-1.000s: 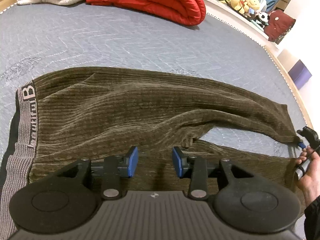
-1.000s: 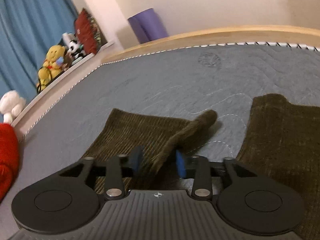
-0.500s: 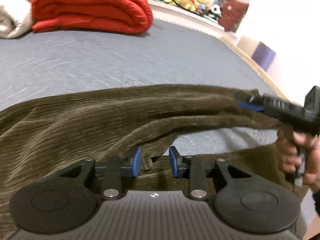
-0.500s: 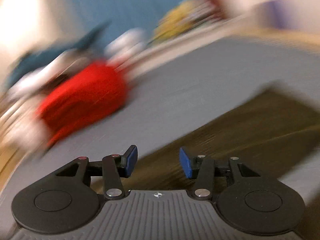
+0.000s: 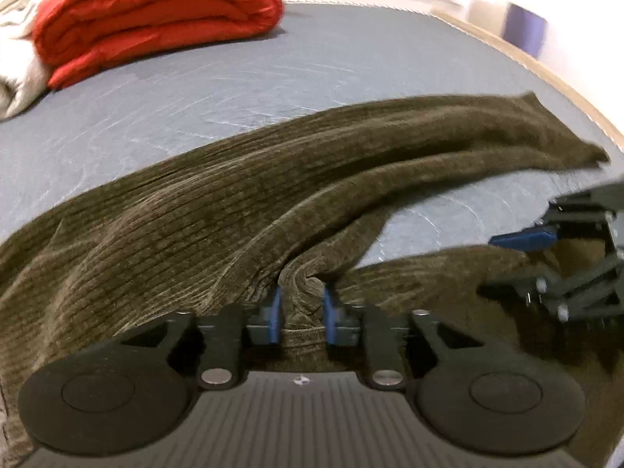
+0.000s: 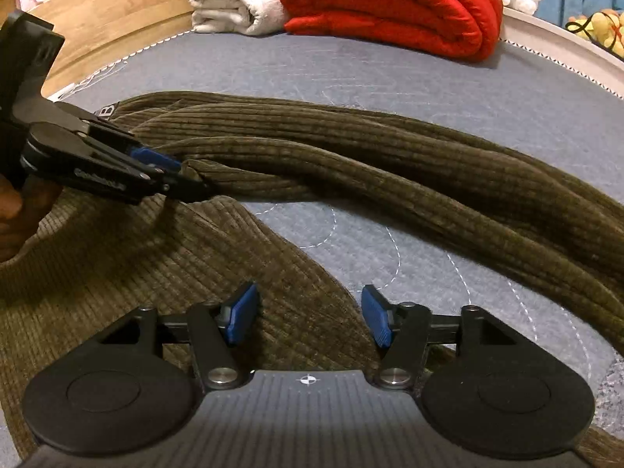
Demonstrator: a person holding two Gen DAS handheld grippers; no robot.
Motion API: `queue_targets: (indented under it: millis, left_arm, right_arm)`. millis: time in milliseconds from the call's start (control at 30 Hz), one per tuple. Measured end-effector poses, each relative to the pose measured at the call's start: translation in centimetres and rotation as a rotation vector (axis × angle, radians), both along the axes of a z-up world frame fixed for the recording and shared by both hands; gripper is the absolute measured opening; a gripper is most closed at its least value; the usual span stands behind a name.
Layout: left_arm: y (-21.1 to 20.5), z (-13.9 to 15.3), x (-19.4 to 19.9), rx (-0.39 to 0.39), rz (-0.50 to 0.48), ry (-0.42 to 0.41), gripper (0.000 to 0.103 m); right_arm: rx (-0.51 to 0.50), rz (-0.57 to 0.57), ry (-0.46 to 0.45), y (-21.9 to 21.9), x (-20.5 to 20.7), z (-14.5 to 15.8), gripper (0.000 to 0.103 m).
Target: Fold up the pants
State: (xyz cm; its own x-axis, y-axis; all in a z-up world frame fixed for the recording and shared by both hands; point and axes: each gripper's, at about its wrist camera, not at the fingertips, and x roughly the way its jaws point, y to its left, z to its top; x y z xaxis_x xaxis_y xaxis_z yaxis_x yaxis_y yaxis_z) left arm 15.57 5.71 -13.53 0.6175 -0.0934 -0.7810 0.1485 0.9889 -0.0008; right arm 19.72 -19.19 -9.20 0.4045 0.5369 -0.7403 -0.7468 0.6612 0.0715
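Olive-brown corduroy pants (image 5: 273, 179) lie spread across the grey mattress (image 5: 195, 89), legs apart. My left gripper (image 5: 301, 310) sits low at the crotch. Its jaws are closing and the blue pads (image 5: 275, 312) press a bunched fold of the fabric. The right wrist view shows the same pinch from the side, the left gripper (image 6: 187, 179) biting the pants (image 6: 390, 163) where the legs join. My right gripper (image 6: 308, 316) hovers open over the inner edge of the near leg, with nothing held. It also shows at the right edge of the left wrist view, the right gripper (image 5: 507, 261) above that leg.
A folded red duvet (image 6: 390, 4) and a white blanket (image 6: 230, 0) lie at the far end of the mattress. The wooden bed frame (image 6: 97, 11) runs along the far left edge. Plush toys (image 6: 604, 27) sit on a ledge at the back right. A hand (image 6: 15, 210) holds the left gripper.
My left gripper dropped onto the crotch and narrowed on a fold of fabric. My right gripper swung round from the far leg's hem, which no longer lies between its fingers, to the near leg.
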Motion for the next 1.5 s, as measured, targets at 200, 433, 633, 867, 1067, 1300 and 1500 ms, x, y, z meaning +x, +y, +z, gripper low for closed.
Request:
queue_targets:
  millis: [200, 433, 633, 867, 1067, 1300, 1500]
  left_arm:
    - [0.0, 1.7, -3.5, 0.011, -0.295, 0.150, 0.016]
    - [1.8, 3.5, -5.8, 0.006, -0.283, 0.125, 0.017]
    - [3.8, 6.9, -6.7, -0.068, -0.141, 0.012, 0.024]
    - [7.5, 9.5, -7.9, -0.097, 0.083, -0.057, 0.030]
    - [11.3, 8.9, -9.5, -0.056, 0.254, -0.054, 0.033]
    - [18.1, 7.7, -10.7, 0.018, 0.488, 0.003, 0.082]
    - [23.2, 4.4, -11.4, -0.019, 0.614, 0.140, 0.089]
  right_arm:
    - [0.015, 0.106, 0.067, -2.2, -1.4, 1.9, 0.017]
    - [0.007, 0.179, 0.194, -3.0, -4.6, 3.6, 0.018]
    - [0.075, 0.009, 0.098, -6.2, -4.8, 6.1, 0.039]
    - [0.057, -0.406, 0.016, -15.2, -3.4, 6.4, 0.052]
    - [-0.021, -0.318, -0.072, -13.4, -6.3, 6.3, 0.052]
    - [-0.036, 0.073, -0.138, -3.0, -14.0, 5.1, 0.058]
    - [-0.078, 0.345, -0.112, 2.5, -19.1, 3.5, 0.065]
